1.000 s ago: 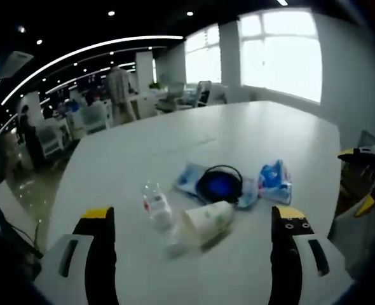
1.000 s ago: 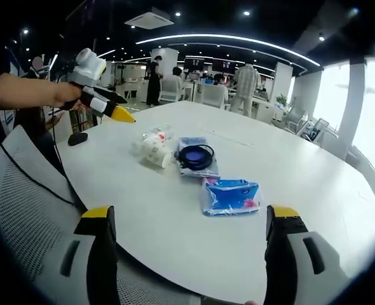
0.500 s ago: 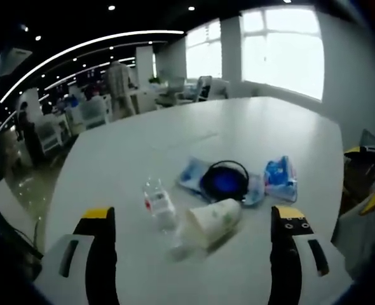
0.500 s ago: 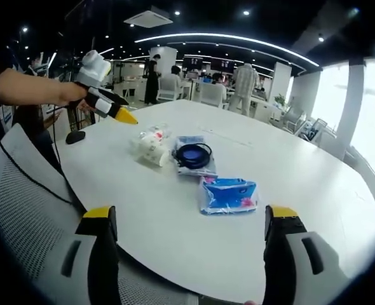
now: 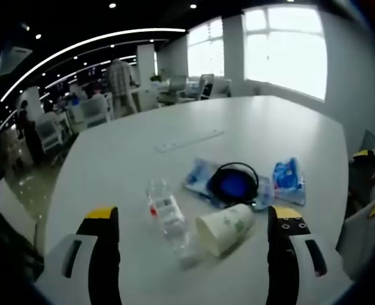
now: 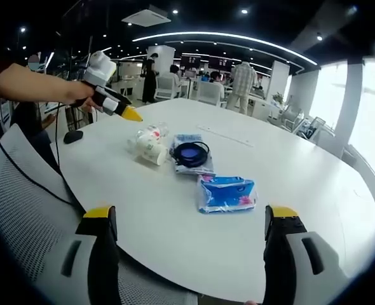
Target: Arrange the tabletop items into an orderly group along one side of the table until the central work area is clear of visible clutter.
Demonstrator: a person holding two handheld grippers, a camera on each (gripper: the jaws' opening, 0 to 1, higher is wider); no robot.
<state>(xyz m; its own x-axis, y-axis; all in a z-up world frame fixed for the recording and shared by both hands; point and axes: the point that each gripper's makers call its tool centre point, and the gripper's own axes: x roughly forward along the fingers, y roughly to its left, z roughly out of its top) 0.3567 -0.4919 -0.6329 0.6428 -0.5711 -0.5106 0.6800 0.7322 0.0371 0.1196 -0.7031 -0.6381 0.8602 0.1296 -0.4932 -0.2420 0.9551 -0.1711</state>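
While both claws, the left gripper (image 5: 190, 254) and the right gripper (image 6: 190, 251), are held spread wide and empty, four items are counted mid-table (image 6: 289, 190): one clear bottle (image 5: 166, 215) and one paper cup (image 5: 224, 229) lying side by side, one blue coiled-cable pouch (image 5: 234, 185), one blue packet (image 6: 225, 193).

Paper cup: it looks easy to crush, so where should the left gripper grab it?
The cup lies on its side, mouth towards the left gripper. Come from above and close lightly across its mid-body, away from the bottle beside it.
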